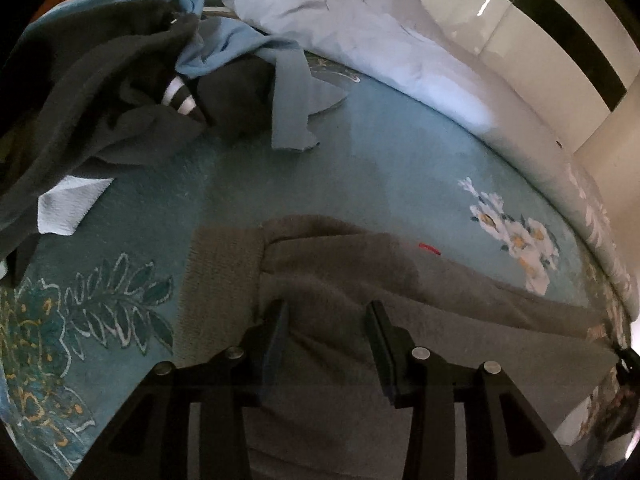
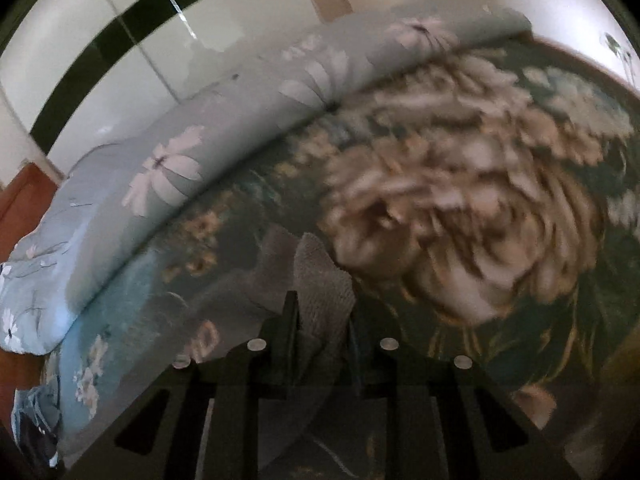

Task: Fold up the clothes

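A grey knit garment point(image 1: 340, 280) lies spread on the teal floral bedspread point(image 1: 360, 160), with its ribbed hem toward the left. My left gripper point(image 1: 326, 312) hovers just above this garment; its jaws stand apart and nothing is pinched between them. In the right wrist view, my right gripper point(image 2: 322, 316) is shut on a ribbed edge of the grey knit garment point(image 2: 324, 280), which rises in a bunched fold between the fingers point(image 2: 290, 320). The bedspread behind it is motion-blurred.
A heap of dark and light-blue clothes point(image 1: 112, 80) with a striped cuff lies at the upper left. A pale blue flowered duvet point(image 1: 340, 28) runs along the bed's far side, also the duvet point(image 2: 168, 168). White wardrobe doors point(image 1: 520, 20) stand behind.
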Action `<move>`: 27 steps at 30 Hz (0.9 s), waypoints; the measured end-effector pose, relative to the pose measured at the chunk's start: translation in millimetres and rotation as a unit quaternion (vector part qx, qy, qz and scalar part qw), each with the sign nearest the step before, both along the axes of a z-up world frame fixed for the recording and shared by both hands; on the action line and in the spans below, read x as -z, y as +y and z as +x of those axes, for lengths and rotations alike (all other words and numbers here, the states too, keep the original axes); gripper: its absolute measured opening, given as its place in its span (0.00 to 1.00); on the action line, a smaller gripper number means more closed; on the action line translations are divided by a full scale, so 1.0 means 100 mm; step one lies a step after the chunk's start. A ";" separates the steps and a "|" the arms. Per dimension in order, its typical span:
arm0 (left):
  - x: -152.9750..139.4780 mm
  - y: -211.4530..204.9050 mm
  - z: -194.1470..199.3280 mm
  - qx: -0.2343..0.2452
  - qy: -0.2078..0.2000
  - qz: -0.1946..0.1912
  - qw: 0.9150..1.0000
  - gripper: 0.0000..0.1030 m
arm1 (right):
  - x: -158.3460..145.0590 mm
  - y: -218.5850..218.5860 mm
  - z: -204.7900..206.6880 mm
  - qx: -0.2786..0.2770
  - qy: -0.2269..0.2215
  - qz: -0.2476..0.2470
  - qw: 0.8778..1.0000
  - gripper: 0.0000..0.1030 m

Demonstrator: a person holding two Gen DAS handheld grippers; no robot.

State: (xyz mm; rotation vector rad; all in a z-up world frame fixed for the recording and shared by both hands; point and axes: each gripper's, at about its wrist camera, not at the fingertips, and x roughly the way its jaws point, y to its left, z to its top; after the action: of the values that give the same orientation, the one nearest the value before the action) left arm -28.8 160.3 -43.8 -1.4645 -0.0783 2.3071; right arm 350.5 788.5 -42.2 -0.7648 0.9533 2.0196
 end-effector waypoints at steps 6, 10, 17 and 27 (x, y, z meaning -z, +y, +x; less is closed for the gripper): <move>-0.23 -0.15 0.25 -0.008 0.023 0.034 0.999 0.43 | -0.14 -0.08 0.03 0.008 -0.012 0.015 1.000 0.33; -0.38 -0.30 0.50 -0.020 0.040 0.054 0.998 0.44 | -0.44 -0.41 -0.03 0.001 -0.047 0.074 0.996 0.41; -0.52 -0.71 1.06 -0.023 0.075 0.064 0.995 0.51 | -0.88 -1.37 0.21 -0.111 0.000 0.109 0.988 0.53; -0.16 -1.48 1.64 -0.061 0.040 0.083 0.994 0.58 | -0.59 -2.62 1.26 -0.187 -0.021 0.079 0.979 0.56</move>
State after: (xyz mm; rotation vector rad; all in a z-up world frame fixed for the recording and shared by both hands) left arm 135.3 12.7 -27.4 -1.3148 -0.3372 2.3881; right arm 476.2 526.3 16.5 -0.9505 0.6488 2.3578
